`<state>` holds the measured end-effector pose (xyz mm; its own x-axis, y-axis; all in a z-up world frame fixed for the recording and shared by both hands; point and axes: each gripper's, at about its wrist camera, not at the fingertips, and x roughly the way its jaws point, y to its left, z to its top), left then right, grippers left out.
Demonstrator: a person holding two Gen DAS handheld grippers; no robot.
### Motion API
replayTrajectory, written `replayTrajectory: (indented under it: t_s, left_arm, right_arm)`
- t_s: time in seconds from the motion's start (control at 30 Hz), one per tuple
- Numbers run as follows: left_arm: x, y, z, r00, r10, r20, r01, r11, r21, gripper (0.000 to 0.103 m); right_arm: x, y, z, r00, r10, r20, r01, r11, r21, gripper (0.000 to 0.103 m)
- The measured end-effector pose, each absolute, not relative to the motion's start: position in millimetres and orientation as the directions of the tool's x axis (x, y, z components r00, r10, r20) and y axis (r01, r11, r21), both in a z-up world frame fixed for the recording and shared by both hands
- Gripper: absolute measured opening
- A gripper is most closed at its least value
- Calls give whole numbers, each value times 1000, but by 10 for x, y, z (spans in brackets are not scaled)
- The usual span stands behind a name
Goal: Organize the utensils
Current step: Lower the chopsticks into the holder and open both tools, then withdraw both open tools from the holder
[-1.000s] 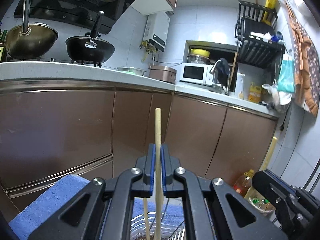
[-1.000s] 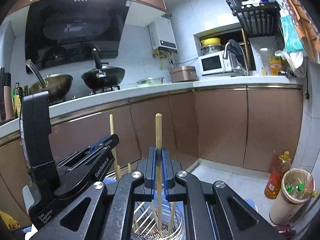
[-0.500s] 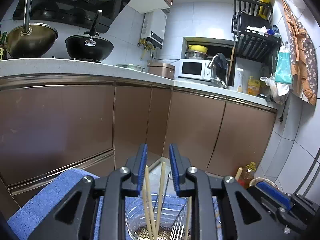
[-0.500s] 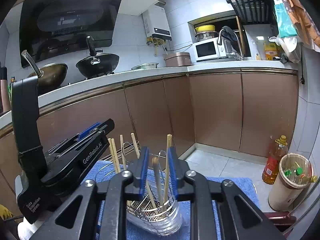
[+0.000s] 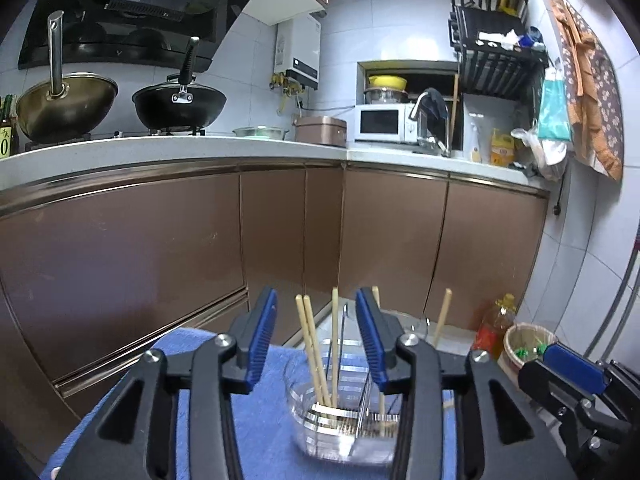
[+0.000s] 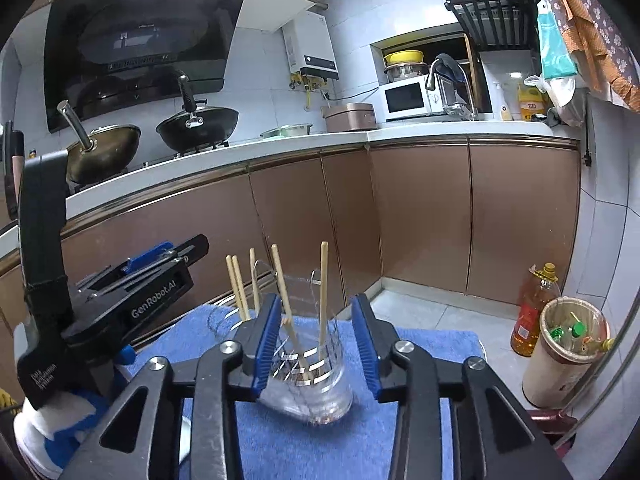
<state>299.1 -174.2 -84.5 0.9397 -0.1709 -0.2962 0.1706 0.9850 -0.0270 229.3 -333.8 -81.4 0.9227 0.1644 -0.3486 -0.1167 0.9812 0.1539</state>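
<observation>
So both grippers are sitting just above a blue towel with a clear, slotted holder on it, and the chopsticks are standing inside that holder, leaning at slightly different angles.

Left gripper: jaws are opening, blue pads well apart. Nothing is pinched. From its camera a few chopsticks show up in the gap between the pads, but they're further out, in the holder, and neither pad touches them. One more stick pokes up to the right of the right-hand pad, on the far side of the holder.

Right gripper: same deal, jaws opening, pads spread, nothing gripped. Two chopsticks stand in the part of the holder framed by its pads, and a few more stand off to the left in the other part. Can't really tell how the holder is split up inside, the plastic is see-through and a bit blurry.

The left gripper shows in the right camera as well, off to the left of the holder, and the right gripper's tip sits at the lower right edge of the left camera.

Background is a kitchen: brown cabinets, two woks on the stove, a microwave, and an oil bottle beside a bin on the floor.
</observation>
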Motion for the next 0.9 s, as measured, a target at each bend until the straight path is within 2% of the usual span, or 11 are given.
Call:
replayTrajectory:
  t_s: [0.2, 0.37, 0.63, 0.77, 0.9]
  left_arm:
    - [2713, -1701, -767, 922, -180, -344, 195, 981, 9, 45]
    - [2487, -1655, -746, 910, -177, -376, 209, 977, 46, 48]
    - [2212, -1521, -742, 902, -136, -410, 196, 975, 107, 50]
    - [2052, -1420, -742, 907, -106, -407, 178, 974, 142, 51]
    - [1919, -1314, -754, 910, -87, -406, 165, 973, 161, 55]
  right_arm:
    - [2073, -3271, -852, 912, 159, -378, -111, 983, 145, 47]
    - [1891, -3246, -867, 906, 158, -393, -106, 983, 149, 50]
    - [1558, -3283, -880, 907, 142, -395, -75, 981, 181, 69]
    - [1444, -3284, -898, 904, 139, -405, -62, 978, 197, 76]
    - [1338, -3262, -902, 903, 134, -408, -60, 980, 191, 84]
